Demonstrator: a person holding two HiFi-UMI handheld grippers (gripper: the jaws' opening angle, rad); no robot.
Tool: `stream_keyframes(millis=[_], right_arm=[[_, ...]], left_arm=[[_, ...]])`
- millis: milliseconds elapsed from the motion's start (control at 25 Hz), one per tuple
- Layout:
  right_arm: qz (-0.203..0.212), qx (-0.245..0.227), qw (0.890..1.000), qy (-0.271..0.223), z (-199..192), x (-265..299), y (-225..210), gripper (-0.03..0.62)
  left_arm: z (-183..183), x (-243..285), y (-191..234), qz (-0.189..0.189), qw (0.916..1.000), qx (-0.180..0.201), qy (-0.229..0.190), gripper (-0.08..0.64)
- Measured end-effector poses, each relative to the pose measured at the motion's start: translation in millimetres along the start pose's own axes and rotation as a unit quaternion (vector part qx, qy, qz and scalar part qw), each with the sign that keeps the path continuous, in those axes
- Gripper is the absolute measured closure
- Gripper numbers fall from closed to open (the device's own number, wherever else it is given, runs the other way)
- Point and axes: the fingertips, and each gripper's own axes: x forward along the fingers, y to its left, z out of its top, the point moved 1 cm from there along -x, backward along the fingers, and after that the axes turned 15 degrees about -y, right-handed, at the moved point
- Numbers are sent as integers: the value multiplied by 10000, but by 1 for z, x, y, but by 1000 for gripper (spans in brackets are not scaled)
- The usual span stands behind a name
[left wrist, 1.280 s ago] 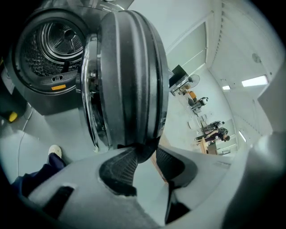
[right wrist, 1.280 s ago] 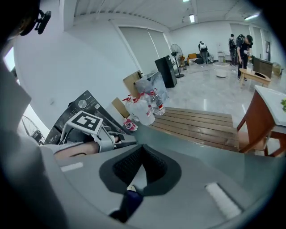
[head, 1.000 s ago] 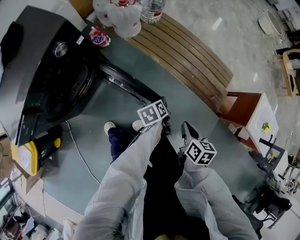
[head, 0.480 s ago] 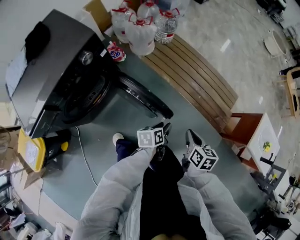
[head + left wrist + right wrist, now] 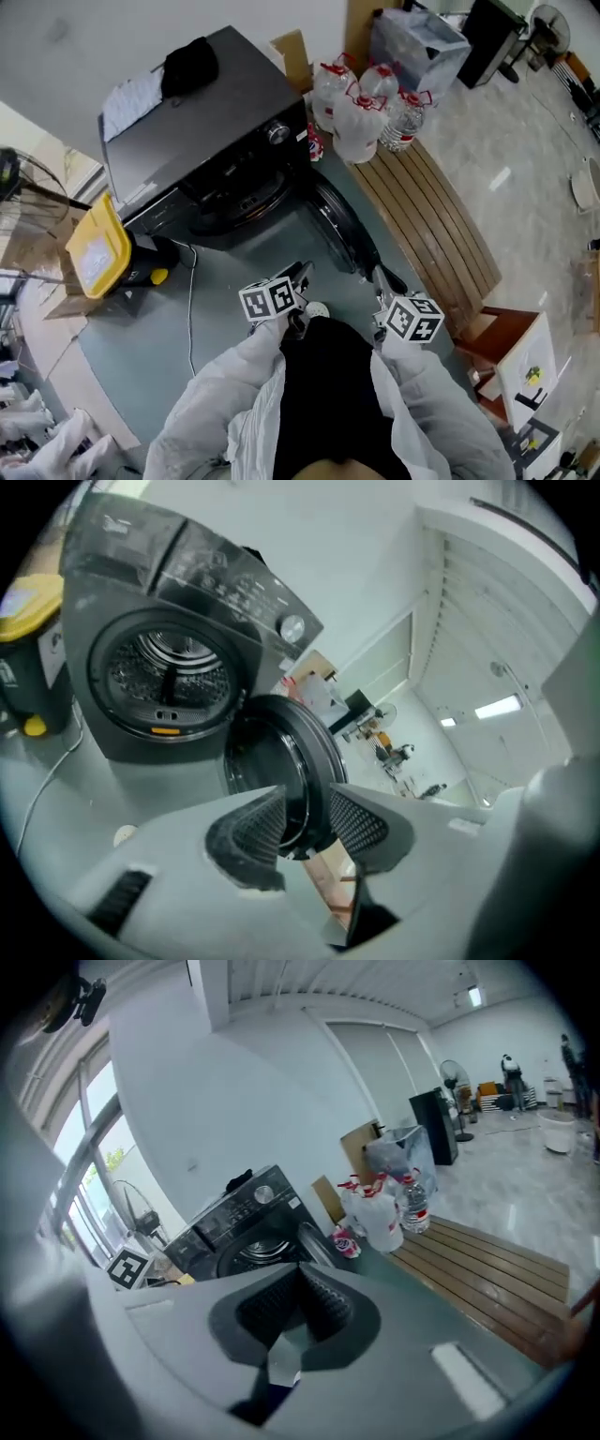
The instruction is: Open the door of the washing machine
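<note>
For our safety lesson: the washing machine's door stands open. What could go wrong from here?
1. The open door juts out near the person; a step could bump it.
2. A cable trails across the floor: trip risk.
3. Swung wider, the door might hit the bottles beside it.

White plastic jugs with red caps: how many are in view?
3 jugs, by the wooden bench: one nearest the black washing machine, one right of it, one in front. Others may be hidden.
</note>
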Motion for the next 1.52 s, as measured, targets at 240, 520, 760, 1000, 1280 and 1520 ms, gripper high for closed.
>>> stream_keyframes(millis=[240,520,760,1000,1280,1520], right_arm=[[1194,-440,9918,64,31,35,78,583],[2508,-1389,9579,156,35,58,167,583],[3447,-1986,9173,178,16,55,229,583],[3880,-2166,8951,359,-2,40,254,584],[3794,-2095,9005,360,-3,34,247,584],[3742,-2028,9044,308,4,30,243,583]], left_arm=[[76,-71,19,329,9918,212,-1221,434],[122,-158,23,746,9640,1015,-2343,456],[124,-225,36,1356,9344,1821,-2744,516],[119,-252,38,1673,9160,2062,-3008,563],[118,-243,27,1417,9150,2344,-2962,563],[117,-233,13,1164,9175,2399,-2950,561]])
